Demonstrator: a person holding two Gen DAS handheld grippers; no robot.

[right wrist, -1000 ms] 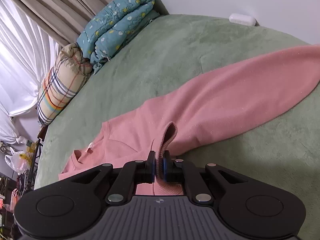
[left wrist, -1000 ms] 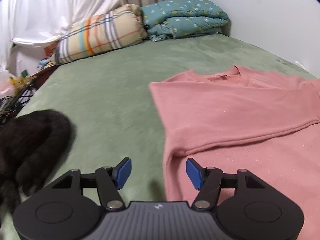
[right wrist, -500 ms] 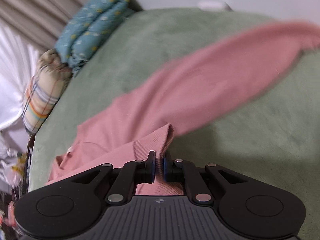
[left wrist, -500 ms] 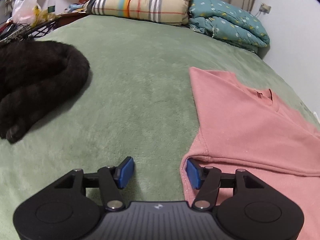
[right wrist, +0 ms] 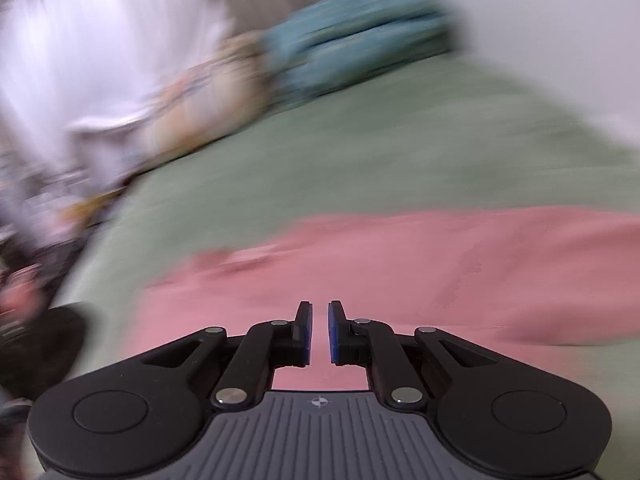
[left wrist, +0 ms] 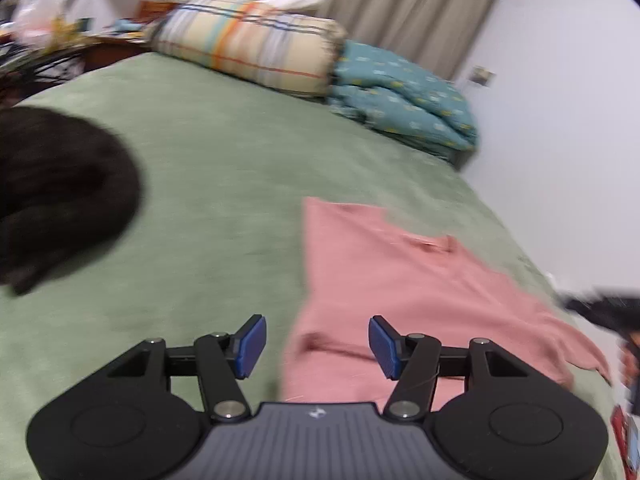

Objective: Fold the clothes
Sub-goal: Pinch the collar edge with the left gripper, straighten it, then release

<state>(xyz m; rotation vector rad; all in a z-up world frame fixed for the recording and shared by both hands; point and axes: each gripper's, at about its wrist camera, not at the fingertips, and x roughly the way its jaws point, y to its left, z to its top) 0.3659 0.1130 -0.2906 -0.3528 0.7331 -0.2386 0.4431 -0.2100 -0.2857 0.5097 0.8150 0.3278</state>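
Pink sweater spread flat on the green bed, both grippers above it and gripping nothing.

The left gripper [left wrist: 316, 346] stands wide open, its blue pads [left wrist: 251, 345] straddling the near left edge of the pink sweater [left wrist: 420, 288], which runs ahead and to its right. The right gripper [right wrist: 319, 330] is nearly closed, a narrow gap between empty fingers, with the sweater [right wrist: 420, 272] directly beneath and ahead. A black furry shape [left wrist: 56, 196] lies well left on the bed [left wrist: 224, 184]; the right view is blurred.
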